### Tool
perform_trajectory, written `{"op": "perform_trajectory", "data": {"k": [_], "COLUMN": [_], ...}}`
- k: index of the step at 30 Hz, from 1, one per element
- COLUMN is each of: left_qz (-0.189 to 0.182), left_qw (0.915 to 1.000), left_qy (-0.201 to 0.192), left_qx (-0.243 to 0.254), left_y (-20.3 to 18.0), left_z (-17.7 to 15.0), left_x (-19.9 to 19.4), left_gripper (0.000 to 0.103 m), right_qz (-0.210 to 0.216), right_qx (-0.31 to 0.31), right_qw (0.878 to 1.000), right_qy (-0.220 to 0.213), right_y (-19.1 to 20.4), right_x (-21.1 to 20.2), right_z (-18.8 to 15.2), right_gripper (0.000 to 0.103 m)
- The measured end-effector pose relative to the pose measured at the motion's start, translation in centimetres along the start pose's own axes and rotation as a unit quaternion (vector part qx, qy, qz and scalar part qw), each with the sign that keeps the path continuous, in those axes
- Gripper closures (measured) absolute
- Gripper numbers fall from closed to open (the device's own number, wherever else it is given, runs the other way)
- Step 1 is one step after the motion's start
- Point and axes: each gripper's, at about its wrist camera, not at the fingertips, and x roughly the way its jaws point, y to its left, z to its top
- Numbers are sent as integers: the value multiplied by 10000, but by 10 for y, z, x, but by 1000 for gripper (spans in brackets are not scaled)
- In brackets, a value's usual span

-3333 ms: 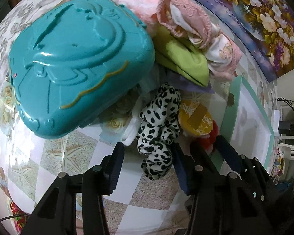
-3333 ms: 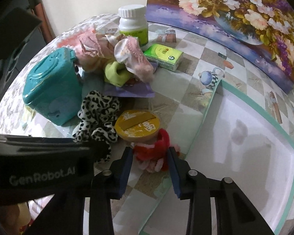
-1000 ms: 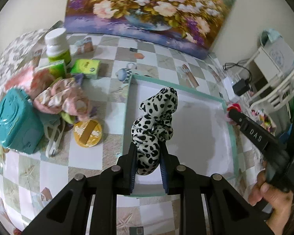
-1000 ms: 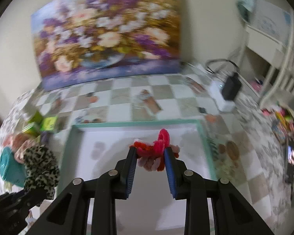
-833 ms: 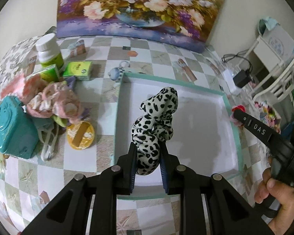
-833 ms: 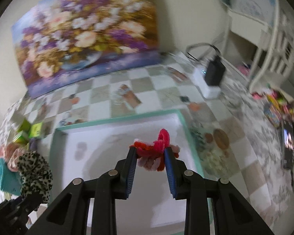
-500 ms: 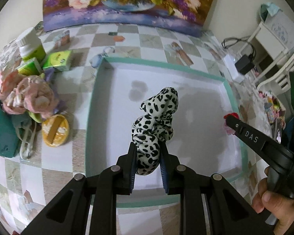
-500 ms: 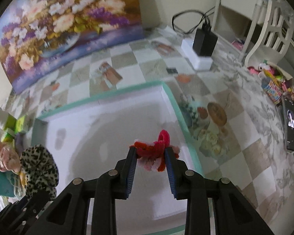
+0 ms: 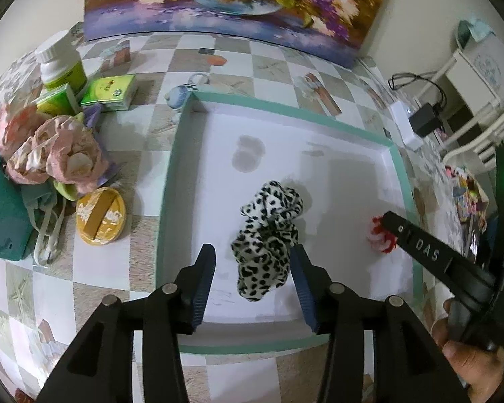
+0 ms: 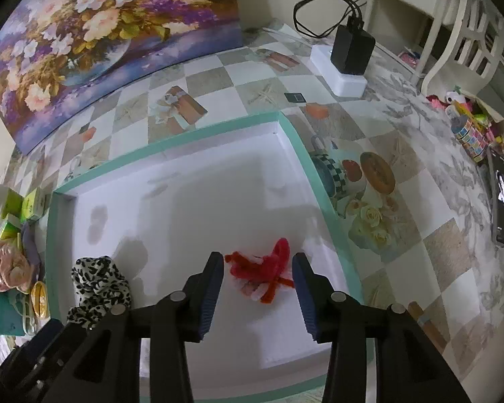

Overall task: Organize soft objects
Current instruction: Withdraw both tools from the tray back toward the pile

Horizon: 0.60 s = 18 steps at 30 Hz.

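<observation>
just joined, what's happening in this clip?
A person with two handheld grippers is sorting soft items into the white tray. The left gripper has just opened over the leopard-print scrunchie, the right gripper over the red scrunchie. Both now lie in the tray. More fabric items wait outside.

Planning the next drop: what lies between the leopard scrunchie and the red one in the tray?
Only bare white tray floor between leopard scrunchie and red scrunchie; right wrist view.
</observation>
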Motion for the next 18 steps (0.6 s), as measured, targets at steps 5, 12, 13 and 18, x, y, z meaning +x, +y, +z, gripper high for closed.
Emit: {"op": "perform_trajectory", "data": {"k": [5,12,13,18], "left_qz": [27,30,66,246], "left_qw": [9993,9967,9961,9927], "left_qy": [-63,-196,-229,-324], "left_qx": [-362,-791,-844,-1135], "left_y": [17,37,40,57], "left_z": [6,11,11,13], "left_x": [-5,-14,-16,-23], "left_gripper": [55,39,38,31], "right_qz": [58,109,156,204], "right_qx": [-325,-734,-759,-877], "right_qw": [9994,9970,9967,9954], "right_qy": [-70,-218,-236,-336], "right_y": [14,37,40,49], "right_x": [-4,-11,-12,-17], "right_z": [-1,-7,-7,-9], "right_gripper": [53,45,44,39]}}
